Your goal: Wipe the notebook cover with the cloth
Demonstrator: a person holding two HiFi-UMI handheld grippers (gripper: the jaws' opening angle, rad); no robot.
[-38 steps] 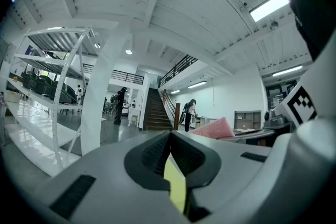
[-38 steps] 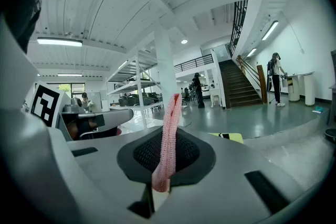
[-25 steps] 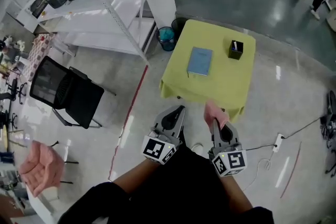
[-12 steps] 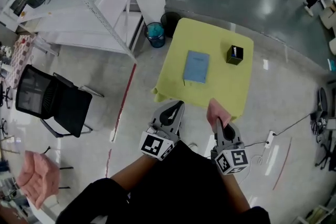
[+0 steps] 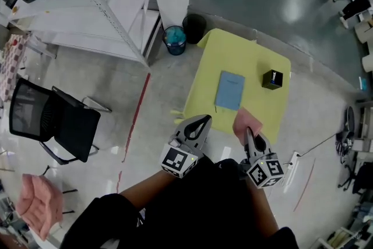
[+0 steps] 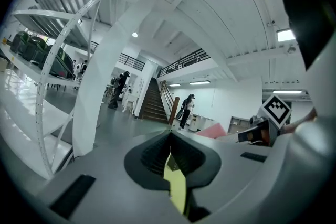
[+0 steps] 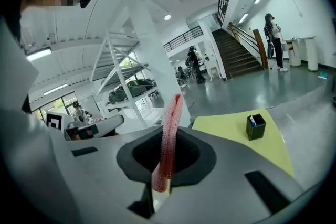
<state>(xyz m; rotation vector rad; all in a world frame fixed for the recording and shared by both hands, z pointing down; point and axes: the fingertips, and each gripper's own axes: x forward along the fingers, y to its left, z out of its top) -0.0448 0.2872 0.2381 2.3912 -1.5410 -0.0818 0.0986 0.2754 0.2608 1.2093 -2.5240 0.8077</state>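
Note:
A blue notebook [image 5: 230, 90] lies flat on the yellow-green table [image 5: 256, 55], near its middle. My right gripper [image 5: 247, 132] is shut on a pink cloth [image 5: 247, 120], which stands up out of the jaws at the table's near edge; in the right gripper view the cloth [image 7: 169, 139] rises as a thin pink strip. My left gripper [image 5: 200, 121] hovers beside it at the table's near left corner, jaws together and holding nothing. Its own view shows the left gripper [image 6: 169, 136] shut, with a sliver of yellow table behind it.
A black pen holder [image 5: 272, 79] stands on the table right of the notebook, also in the right gripper view [image 7: 255, 126]. A blue bin [image 5: 175, 39] and a black bin [image 5: 193, 26] sit beyond the table. White shelving [image 5: 87, 3] and a black chair [image 5: 55, 119] stand left.
The table and notebook have drawn nearer to both grippers as the person stepped forward. The pink cloth now overlaps the table's near edge. Both grippers keep their jaws as before.

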